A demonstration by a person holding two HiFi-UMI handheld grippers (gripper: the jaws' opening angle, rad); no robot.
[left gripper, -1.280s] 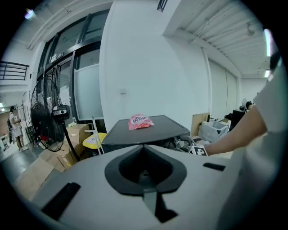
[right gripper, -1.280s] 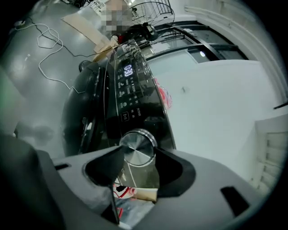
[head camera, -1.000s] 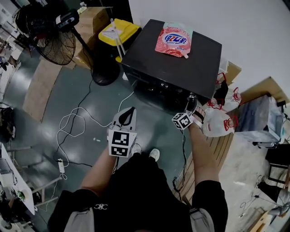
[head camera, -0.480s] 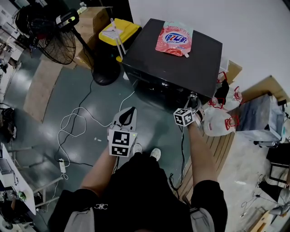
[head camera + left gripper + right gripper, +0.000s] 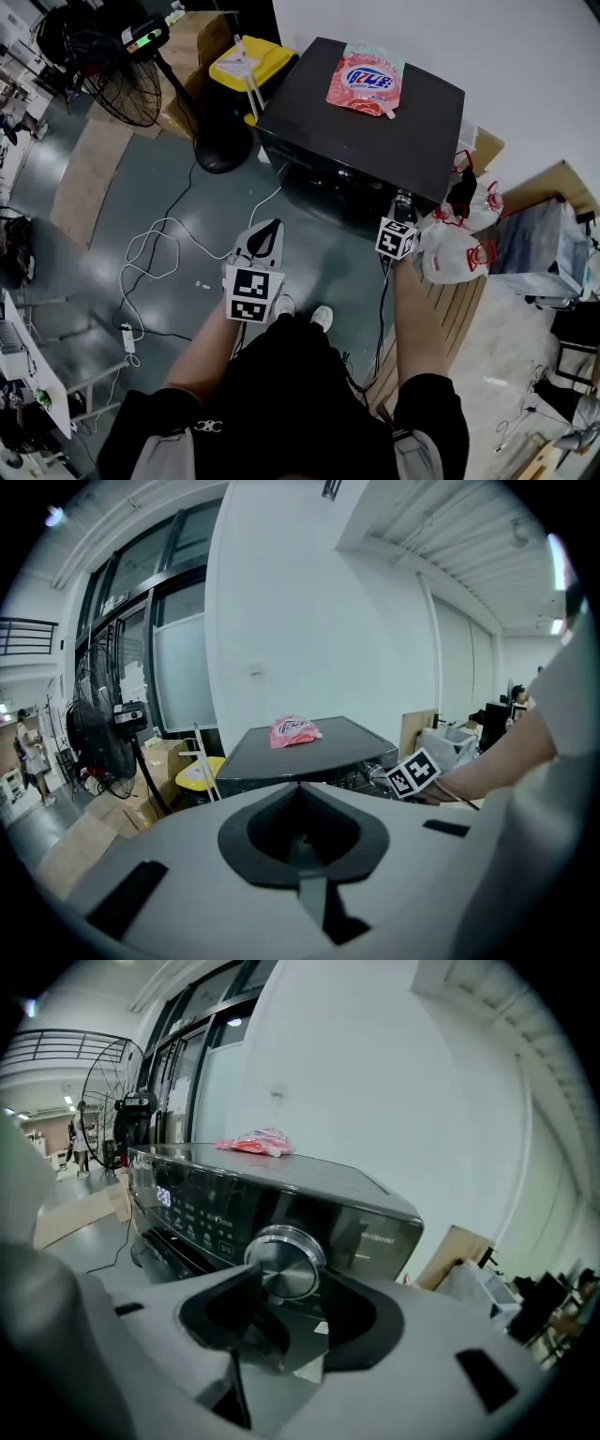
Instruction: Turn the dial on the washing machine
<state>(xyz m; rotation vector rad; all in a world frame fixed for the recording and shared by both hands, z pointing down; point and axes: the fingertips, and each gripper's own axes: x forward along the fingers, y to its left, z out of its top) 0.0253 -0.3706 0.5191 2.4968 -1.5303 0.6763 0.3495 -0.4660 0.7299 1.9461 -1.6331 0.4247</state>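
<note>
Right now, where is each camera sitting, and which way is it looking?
Head view: on the person's head, looking steeply down at the washing machine; both arms, left tool and right tool show.
Left gripper view: on the left tool, facing the machine from further back; its shut jaws and the right arm show.
Right gripper view: on the right tool, facing the dial close up; jaws grip it.
Shared: all three see the pink pouch.
</note>
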